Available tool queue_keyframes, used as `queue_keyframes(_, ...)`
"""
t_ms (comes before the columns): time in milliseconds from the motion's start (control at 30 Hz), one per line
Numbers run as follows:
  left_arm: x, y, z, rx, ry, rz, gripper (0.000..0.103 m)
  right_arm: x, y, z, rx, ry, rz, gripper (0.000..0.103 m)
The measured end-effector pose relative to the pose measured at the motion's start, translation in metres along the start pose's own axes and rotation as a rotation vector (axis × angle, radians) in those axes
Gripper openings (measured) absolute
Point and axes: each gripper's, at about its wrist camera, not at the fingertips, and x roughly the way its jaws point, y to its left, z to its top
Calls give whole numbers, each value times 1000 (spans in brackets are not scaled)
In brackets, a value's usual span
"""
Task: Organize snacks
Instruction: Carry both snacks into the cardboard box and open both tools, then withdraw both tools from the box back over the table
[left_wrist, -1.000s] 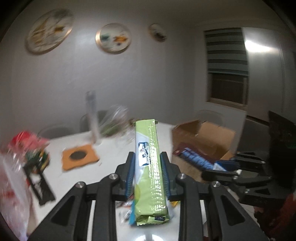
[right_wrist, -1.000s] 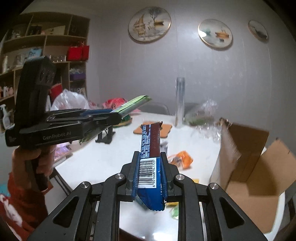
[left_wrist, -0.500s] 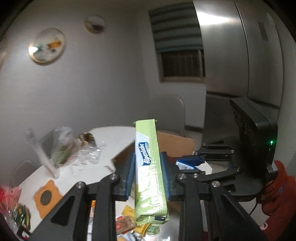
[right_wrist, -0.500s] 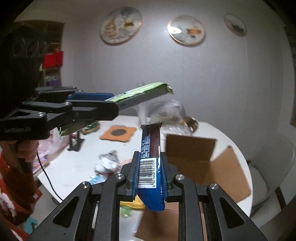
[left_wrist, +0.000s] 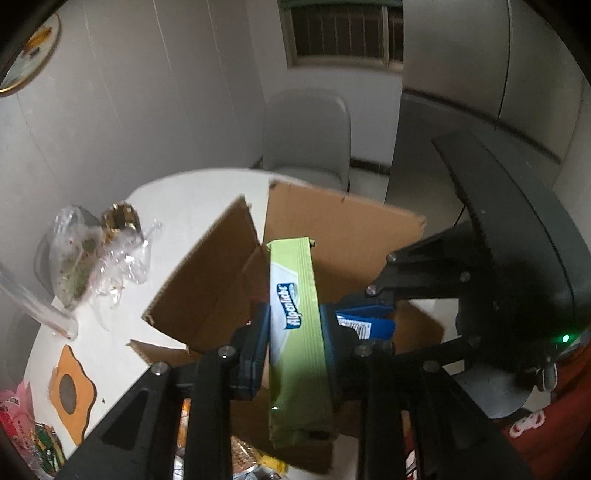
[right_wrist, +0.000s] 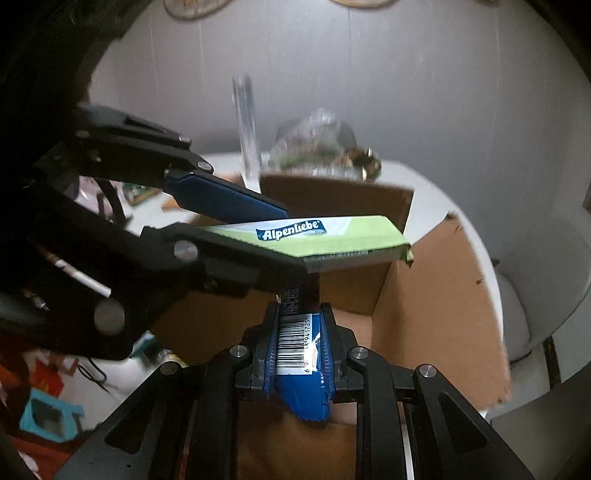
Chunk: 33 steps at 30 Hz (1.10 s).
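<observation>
My left gripper (left_wrist: 294, 317) is shut on a long green Alpenliebe candy pack (left_wrist: 297, 328) and holds it over the open cardboard box (left_wrist: 343, 225). The same pack (right_wrist: 325, 236) shows in the right wrist view, held level above the box (right_wrist: 436, 295). My right gripper (right_wrist: 298, 314) is shut on a blue snack bar with a barcode (right_wrist: 297, 350), held just below the green pack and above the box floor. The right gripper also shows in the left wrist view (left_wrist: 369, 317), at the right, close beside the green pack.
The box stands on a white round table (left_wrist: 192, 192). A crumpled clear plastic bag (left_wrist: 92, 258) and an orange coaster (left_wrist: 72, 387) lie to the left. Loose snack packets (left_wrist: 255, 465) lie by the near edge. A grey chair (left_wrist: 306, 133) stands behind the table.
Both grippers have swung toward the cardboard box and tipped down over it, each still holding its snack. The green pack now sits directly above the blue bar.
</observation>
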Motion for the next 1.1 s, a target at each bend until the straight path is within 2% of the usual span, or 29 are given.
queue_keyframes(133,20,1,1,15,69,3,24,22,-9,1,-6,83,11,15)
queue_keyframes(400,47,5,1,45,172,2,24,44,-22,-6,-9,156,47,15)
queue_keyframes(567,54,12,1,47,196,6,25,43,-26,-6,4,174,79,16)
queue_keyframes(733,53,13,1,39,184,-2,25,39,-22,-11,2,184,90,16)
queue_keyframes(833,53,11,1,49,191,16,35,47,-24,-7,-3,196,89,17)
queue_keyframes(900,48,10,1,56,178,23,37,45,-25,-7,2,198,84,21)
queue_keyframes(1000,27,13,2,39,131,21,47,37,-29,-7,12,193,81,22)
queue_keyframes(1067,5,14,1,27,75,25,61,28,-31,-7,19,183,76,22)
queue_keyframes(1100,-13,14,-1,24,29,33,63,25,-30,-4,21,173,70,22)
